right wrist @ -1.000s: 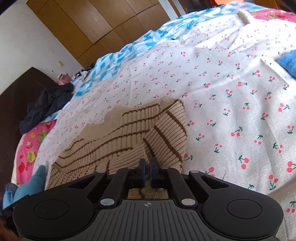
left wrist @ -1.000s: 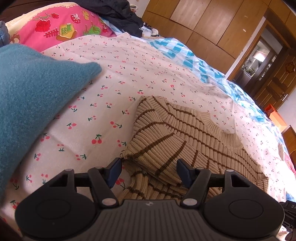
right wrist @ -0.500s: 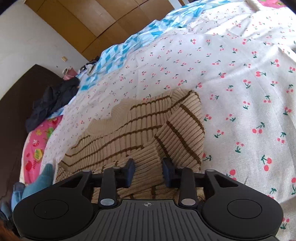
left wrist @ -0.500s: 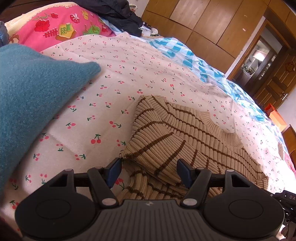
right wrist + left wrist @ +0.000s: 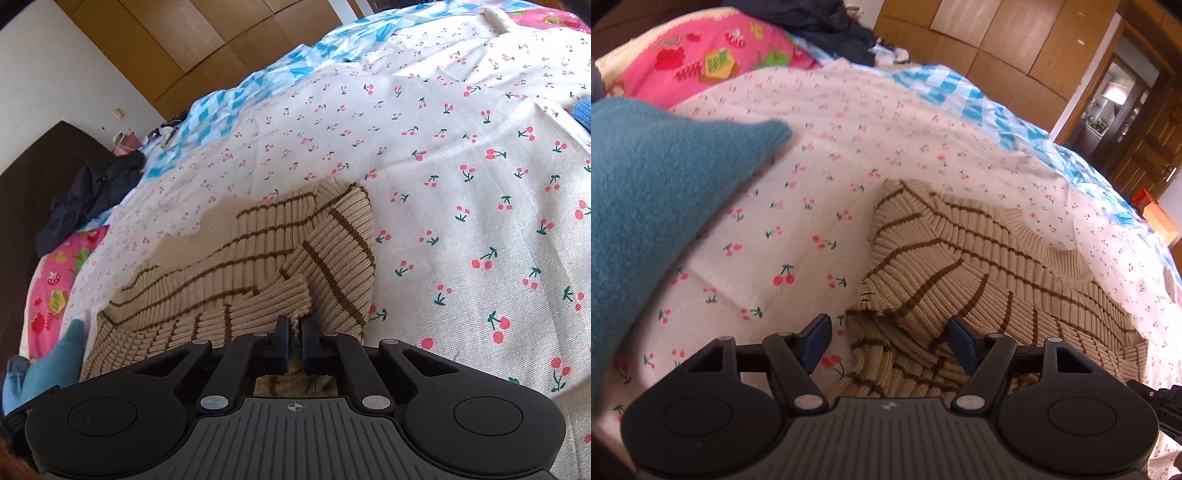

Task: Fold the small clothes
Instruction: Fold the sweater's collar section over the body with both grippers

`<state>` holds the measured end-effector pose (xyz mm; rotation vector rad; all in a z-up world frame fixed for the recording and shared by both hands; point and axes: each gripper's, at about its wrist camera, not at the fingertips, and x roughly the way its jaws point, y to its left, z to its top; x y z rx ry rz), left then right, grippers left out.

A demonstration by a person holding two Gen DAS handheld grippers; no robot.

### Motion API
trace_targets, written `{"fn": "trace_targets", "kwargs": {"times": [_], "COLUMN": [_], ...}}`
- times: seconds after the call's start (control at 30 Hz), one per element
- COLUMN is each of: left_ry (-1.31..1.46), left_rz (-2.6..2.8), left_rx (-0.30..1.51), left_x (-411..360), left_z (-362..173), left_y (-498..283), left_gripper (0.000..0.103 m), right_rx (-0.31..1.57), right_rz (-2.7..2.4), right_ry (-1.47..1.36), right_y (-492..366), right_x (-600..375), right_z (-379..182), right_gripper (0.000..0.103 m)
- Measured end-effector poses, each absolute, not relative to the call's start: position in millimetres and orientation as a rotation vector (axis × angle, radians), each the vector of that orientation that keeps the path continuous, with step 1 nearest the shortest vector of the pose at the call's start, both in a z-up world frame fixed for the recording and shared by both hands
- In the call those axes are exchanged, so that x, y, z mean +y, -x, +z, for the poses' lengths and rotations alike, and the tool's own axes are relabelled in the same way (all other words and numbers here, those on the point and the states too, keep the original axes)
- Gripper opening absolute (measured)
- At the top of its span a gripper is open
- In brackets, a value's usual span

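A beige ribbed sweater with brown stripes lies on the cherry-print bedspread, with both sleeves folded in over the body. My left gripper is open, its fingers on either side of the folded left sleeve's cuff, just above the cloth. In the right wrist view the same sweater lies ahead. My right gripper is shut on the edge of the sweater near the folded right sleeve.
A teal fleece cloth lies at the left, close to my left gripper. A pink cartoon pillow and dark clothes lie at the head of the bed. A blue checked sheet runs along the far side. Wooden wardrobes stand beyond.
My right gripper opened half a second ago and has now shut again on the sweater edge. My left gripper stays open and has hardly moved.
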<state>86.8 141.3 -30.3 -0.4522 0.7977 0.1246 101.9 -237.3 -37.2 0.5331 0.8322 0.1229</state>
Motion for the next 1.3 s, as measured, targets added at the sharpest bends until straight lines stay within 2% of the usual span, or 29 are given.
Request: {"fn": "trace_targets", "kwargs": {"times": [0.2, 0.5, 0.6, 0.83, 1.03, 1.2, 1.3], "left_ry": [0.47, 0.451, 0.432, 0.291, 0.225, 0.141, 0.13], "left_rz": [0.115, 0.069, 0.0, -0.096, -0.144, -0.183, -0.199], "left_rx": [0.765, 0.846, 0.892, 1.012, 1.04, 1.035, 1.04], "left_x": [144, 141, 138, 131, 131, 122, 115], "left_z": [-26, -23, -12, 21, 42, 53, 53], "left_y": [-81, -76, -57, 2, 36, 43, 46], "left_gripper": [0.074, 0.076, 0.076, 0.076, 0.076, 0.076, 0.076], "right_rx": [0.849, 0.842, 0.853, 1.041, 1.124, 1.169, 1.184], "right_rz": [0.13, 0.169, 0.245, 0.338, 0.545, 0.725, 0.788], "right_ry": [-0.5, -0.414, -0.355, -0.263, -0.08, 0.168, 0.241], "right_y": [-106, -86, -59, 13, 54, 71, 72], "right_x": [-240, -236, -235, -236, -215, -184, -180], "right_z": [-35, -7, 12, 32, 34, 24, 20], "right_gripper": [0.007, 0.015, 0.024, 0.027, 0.031, 0.032, 0.035]}}
